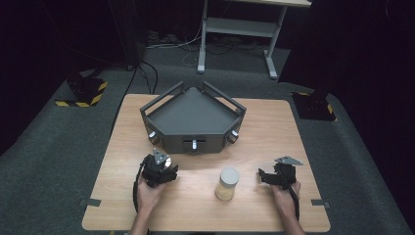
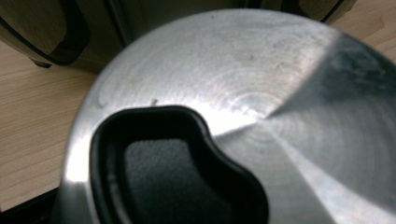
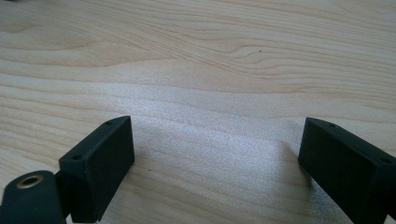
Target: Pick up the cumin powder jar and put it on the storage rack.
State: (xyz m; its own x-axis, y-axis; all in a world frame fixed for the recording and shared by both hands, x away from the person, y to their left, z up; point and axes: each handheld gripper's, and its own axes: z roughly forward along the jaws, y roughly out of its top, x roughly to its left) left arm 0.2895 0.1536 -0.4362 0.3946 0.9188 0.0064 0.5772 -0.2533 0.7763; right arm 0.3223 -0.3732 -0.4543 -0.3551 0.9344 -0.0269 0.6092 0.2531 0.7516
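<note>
Metal lid (image 2: 243,93) between left gripper's (image 1: 159,169) jaws

lid (image 2: 243,84): silver, brushed rings | jar (image 1: 227,184): pale yellow | tray (image 1: 193,117): dark grey | table (image 1: 274,127): light woodgrain

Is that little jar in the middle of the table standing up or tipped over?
Upright. The jar stands on its base on the wooden table, its pale round lid facing up, between the two hands.

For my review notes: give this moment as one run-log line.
left gripper: shut on metal lid | right gripper: open over table | jar: upright between them
</note>
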